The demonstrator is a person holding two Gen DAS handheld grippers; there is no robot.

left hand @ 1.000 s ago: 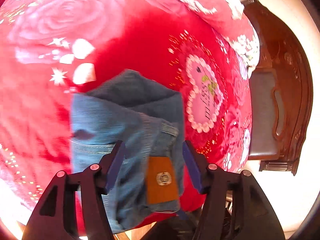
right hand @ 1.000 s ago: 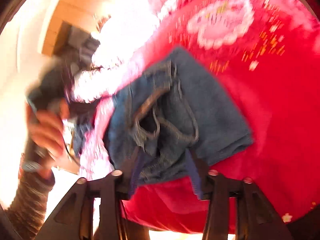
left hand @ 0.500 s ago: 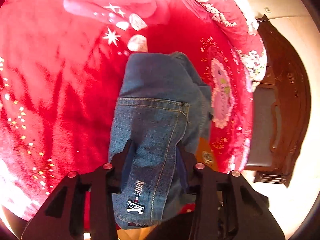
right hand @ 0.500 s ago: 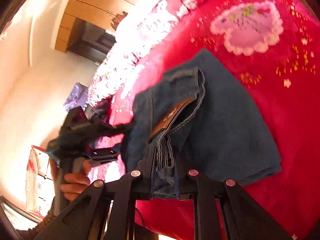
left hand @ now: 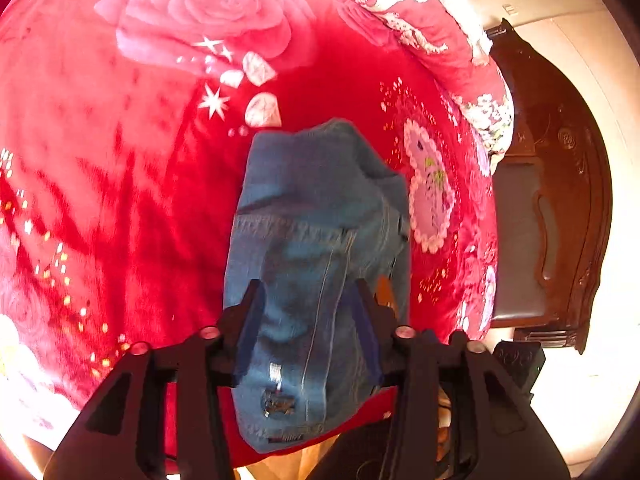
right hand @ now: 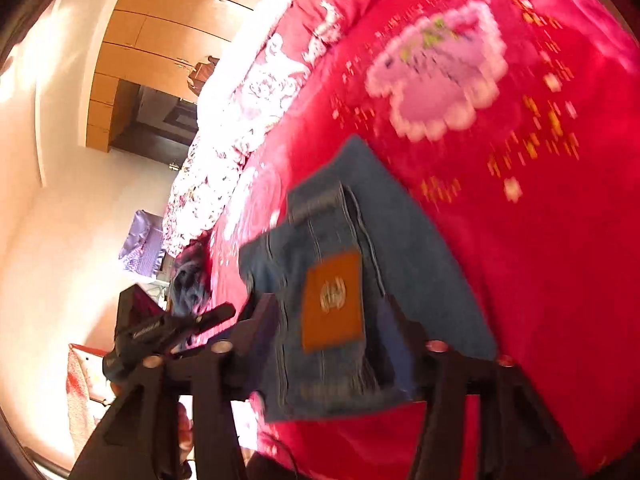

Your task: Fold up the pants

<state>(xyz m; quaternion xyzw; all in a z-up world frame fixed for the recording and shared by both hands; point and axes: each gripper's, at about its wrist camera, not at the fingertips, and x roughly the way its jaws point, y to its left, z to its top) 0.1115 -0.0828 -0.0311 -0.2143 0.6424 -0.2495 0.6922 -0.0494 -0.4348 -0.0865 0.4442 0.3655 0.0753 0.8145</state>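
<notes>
While both claws stand released, the folded pants (left hand: 316, 264) lie between their fingers.
Left gripper (left hand: 308, 300) and right gripper (right hand: 328, 316) have just been opening, pads apart from the denim; the brown patch (right hand: 332, 300) faces up, and the bundle rests near the edge of the red blanket (left hand: 120, 200).

The black plastic left gripper (left hand: 308, 304) is showing blue pads and round silver screws. The black plastic right gripper (right hand: 328, 320) is looking the same.
</notes>
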